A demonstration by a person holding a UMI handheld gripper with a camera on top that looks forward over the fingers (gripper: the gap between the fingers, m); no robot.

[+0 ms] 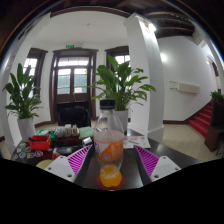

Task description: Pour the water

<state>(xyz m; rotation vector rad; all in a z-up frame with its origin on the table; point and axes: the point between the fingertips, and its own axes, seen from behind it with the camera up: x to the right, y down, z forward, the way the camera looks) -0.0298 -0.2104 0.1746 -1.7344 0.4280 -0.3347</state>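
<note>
A clear plastic bottle (pixel 110 135) with a white cap and an orange label stands upright on a dark tabletop (pixel 170 152). It is just ahead of my fingers, midway between them, with a gap on each side. Closer to me, also between the fingers, sits a small round orange thing (pixel 110 177) that looks like a cup; I cannot tell whether it touches the bottle's base. My gripper (pixel 109 163) is open, its magenta pads (pixel 70 160) spread wide on both sides and touching nothing.
Small items, one of them red (pixel 40 142), crowd the table left of the bottle. Beyond it stand two potted plants (pixel 122 85) (pixel 22 95), a wooden door (pixel 73 80), a white pillar (pixel 150 70) and, to the right, stairs (pixel 205 120).
</note>
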